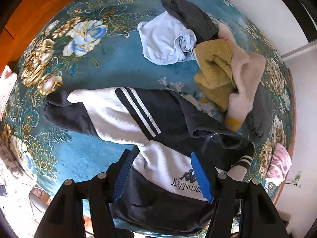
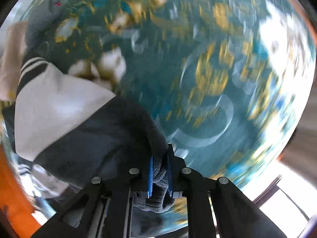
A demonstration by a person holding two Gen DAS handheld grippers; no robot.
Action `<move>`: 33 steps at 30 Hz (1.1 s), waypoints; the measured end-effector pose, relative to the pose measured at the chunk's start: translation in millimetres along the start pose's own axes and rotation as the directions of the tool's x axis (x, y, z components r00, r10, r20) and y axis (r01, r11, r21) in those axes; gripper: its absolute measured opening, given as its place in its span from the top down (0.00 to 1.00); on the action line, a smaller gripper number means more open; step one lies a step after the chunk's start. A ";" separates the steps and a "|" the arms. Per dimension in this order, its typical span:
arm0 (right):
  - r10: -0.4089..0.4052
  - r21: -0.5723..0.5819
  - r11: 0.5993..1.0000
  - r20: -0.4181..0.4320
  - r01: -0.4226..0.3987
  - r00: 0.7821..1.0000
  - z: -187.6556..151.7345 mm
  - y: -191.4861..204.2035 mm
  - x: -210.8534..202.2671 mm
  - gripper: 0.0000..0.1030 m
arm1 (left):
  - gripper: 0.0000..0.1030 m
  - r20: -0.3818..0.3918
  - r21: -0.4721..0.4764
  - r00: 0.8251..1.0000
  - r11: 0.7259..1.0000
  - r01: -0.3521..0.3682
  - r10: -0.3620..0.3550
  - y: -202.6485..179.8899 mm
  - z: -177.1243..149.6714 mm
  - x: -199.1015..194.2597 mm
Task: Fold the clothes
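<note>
A navy and white jacket (image 1: 138,119) with white stripes and a chest logo lies spread on the teal floral blanket (image 1: 79,63). My left gripper (image 1: 160,174) is open, its blue pads (image 1: 202,176) standing either side of the jacket's chest, just above the cloth. My right gripper (image 2: 160,175) is shut on a dark fleecy edge of the same jacket (image 2: 83,130) and holds it lifted over the blanket (image 2: 198,79); that view is smeared by motion.
A pile of clothes lies beyond the jacket: a light blue garment (image 1: 164,43), a dark grey one (image 1: 190,17), a mustard one (image 1: 216,73) and a pale pink one (image 1: 245,83). A pink cloth (image 1: 279,162) sits at the right edge. Orange wood furniture (image 1: 23,19) stands left.
</note>
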State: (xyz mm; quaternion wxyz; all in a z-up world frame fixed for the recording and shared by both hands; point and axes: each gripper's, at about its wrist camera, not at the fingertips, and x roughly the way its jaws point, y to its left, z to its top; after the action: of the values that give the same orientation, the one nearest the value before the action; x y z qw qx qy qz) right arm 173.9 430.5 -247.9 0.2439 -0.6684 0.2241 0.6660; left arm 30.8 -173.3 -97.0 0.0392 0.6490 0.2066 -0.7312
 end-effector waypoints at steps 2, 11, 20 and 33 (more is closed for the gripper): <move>-0.040 -0.051 0.998 0.039 0.042 0.998 13.9 1.2 -12.4 0.89 | 0.37 0.008 -0.009 1.000 1.000 0.001 -0.001 -2.0 -0.6 -2.8; -0.139 -0.191 0.967 0.167 0.170 0.976 115.2 -16.9 -37.4 0.89 | 0.37 0.038 -0.094 0.999 0.995 -0.025 0.028 -4.0 -20.0 -8.7; -0.084 -0.217 0.970 0.114 0.107 0.990 147.7 -28.1 -25.9 0.82 | 0.36 0.029 -0.213 0.999 0.977 0.020 -0.014 2.8 -29.4 3.7; 0.405 -0.127 0.904 -0.062 -0.409 0.912 74.6 120.6 -47.5 0.52 | 0.35 -0.086 -0.493 0.977 0.861 0.127 -0.193 6.7 18.2 117.1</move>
State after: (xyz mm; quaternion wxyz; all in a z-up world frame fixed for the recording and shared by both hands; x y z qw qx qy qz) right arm 39.8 381.7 -203.2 0.0493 -0.6332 0.3165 0.7046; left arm -2.0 -161.2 -210.4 0.1257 0.6458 0.4386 -0.6122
